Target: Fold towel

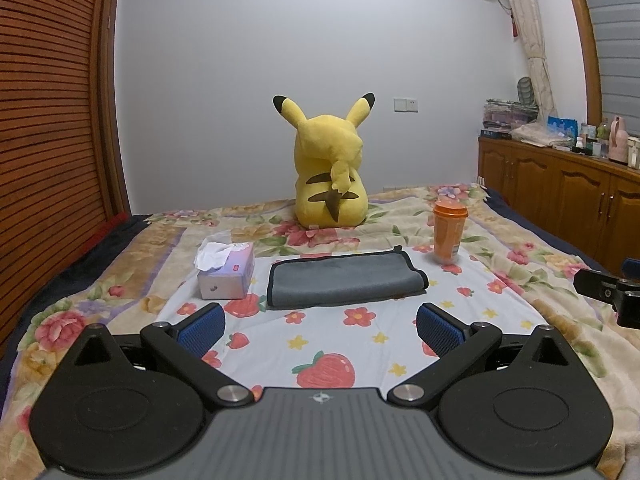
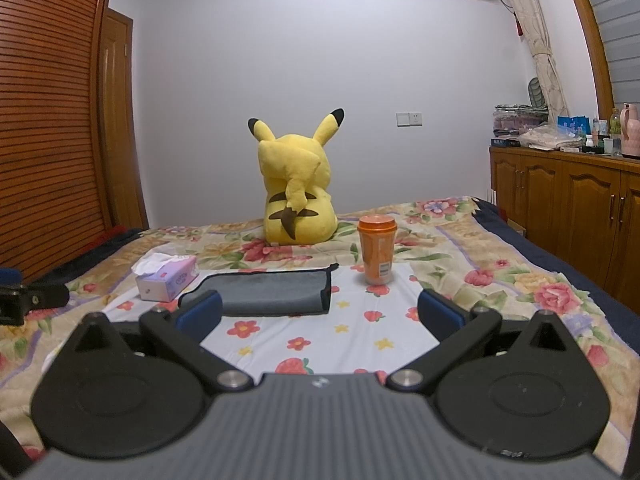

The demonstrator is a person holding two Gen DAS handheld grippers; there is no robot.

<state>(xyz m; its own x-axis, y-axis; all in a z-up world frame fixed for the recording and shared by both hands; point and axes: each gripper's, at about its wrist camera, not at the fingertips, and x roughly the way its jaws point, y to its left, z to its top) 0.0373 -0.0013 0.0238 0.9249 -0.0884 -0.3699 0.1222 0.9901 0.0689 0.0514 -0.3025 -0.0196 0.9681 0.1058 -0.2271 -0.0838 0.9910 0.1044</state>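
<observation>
While both grippers [image 1: 320,330] [image 2: 320,312] gape empty, tissue box [image 1: 226,274] and cup [image 1: 450,234] flank the towel [image 1: 344,280].

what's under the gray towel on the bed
The gray towel lies on a white sheet printed with strawberries and flowers, spread over a floral blanket. Anything beneath the towel itself is hidden.

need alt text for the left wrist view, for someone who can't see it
A grey towel, already folded over, lies on a floral bedsheet ahead of the open, empty left gripper. A tissue box sits left of it, an orange cup to the right, and a yellow plush toy behind, facing away.
</observation>
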